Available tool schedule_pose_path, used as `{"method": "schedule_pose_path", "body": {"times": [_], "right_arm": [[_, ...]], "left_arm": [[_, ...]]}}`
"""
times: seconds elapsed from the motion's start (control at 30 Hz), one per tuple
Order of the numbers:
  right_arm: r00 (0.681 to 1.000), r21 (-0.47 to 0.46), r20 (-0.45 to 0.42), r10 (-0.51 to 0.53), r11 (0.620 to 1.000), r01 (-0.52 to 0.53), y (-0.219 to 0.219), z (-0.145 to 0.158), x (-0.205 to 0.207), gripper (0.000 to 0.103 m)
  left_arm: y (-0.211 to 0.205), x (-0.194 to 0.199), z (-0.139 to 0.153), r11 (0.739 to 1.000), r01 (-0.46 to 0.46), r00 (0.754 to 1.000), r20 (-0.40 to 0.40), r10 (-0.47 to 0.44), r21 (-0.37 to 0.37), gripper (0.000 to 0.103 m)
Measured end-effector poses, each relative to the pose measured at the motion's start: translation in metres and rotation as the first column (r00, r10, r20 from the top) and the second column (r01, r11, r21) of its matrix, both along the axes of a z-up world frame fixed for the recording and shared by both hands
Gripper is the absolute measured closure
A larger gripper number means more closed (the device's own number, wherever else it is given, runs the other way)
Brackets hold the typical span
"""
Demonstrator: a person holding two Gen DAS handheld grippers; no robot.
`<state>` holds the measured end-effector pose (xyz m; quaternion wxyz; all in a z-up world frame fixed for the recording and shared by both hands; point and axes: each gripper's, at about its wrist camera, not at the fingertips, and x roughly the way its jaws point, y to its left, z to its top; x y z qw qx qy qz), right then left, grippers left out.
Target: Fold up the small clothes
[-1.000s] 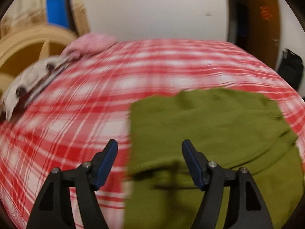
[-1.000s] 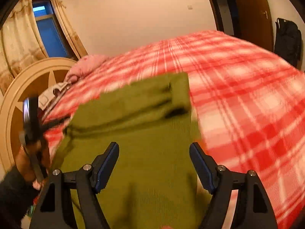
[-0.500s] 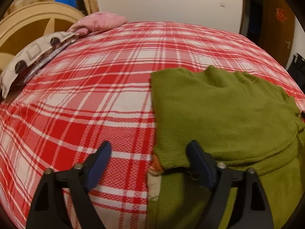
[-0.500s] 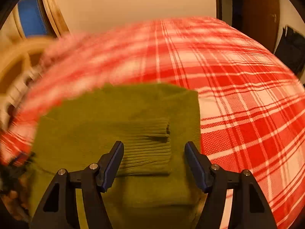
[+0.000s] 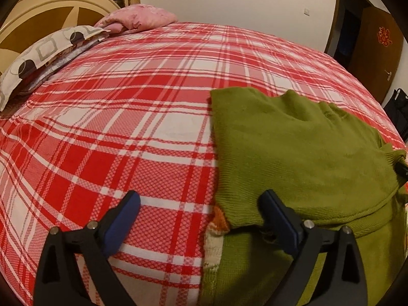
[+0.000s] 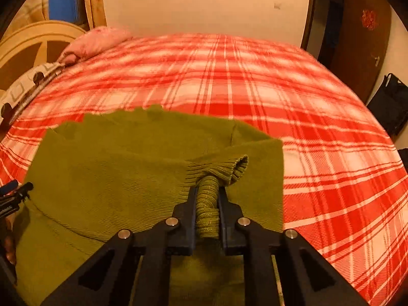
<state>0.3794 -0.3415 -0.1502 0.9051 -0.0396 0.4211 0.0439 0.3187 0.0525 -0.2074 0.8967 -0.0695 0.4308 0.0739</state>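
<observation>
While a red-and-white plaid bedspread [image 5: 142,117] covers the whole bed, a green knitted sweater [image 5: 293,153] lies partly folded on it at the near edge, its ribbed hem toward the cameras. Two pillows, one patterned [image 5: 43,58] and one pink [image 5: 137,19], rest at the far left corner against a curved wooden headboard [image 5: 46,7]. At the sweater's left edge, the left gripper [image 5: 201,214] has just been opening; its jaws stand wide, one blue pad over bare bedspread, the other over the knit, with the hem's corner between them and neither pad pressing it. Having just been closing, the right gripper [image 6: 207,199] pinches the ribbed sleeve cuff [image 6: 216,170], bunched between its narrow jaws over the sweater's right half.
</observation>
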Motion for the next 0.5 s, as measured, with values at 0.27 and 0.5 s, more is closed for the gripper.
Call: {"method": "schedule_pose_path", "body": {"times": [0.27, 0.5], "right_arm": [[0.998, 0.015, 0.030, -0.049, 0.999, 0.049, -0.013, 0.006, -0.008, 0.089], [0.993, 0.067, -0.065, -0.099, 0.992, 0.103, -0.041, -0.027, -0.003, 0.088]], "left_arm": [[0.005, -0.002, 0.000, 0.999, 0.017, 1.000, 0.012, -0.016, -0.049, 0.000], [0.006, -0.002, 0.000, 0.997, 0.024, 1.000, 0.015, -0.023, -0.071, 0.000]]}}
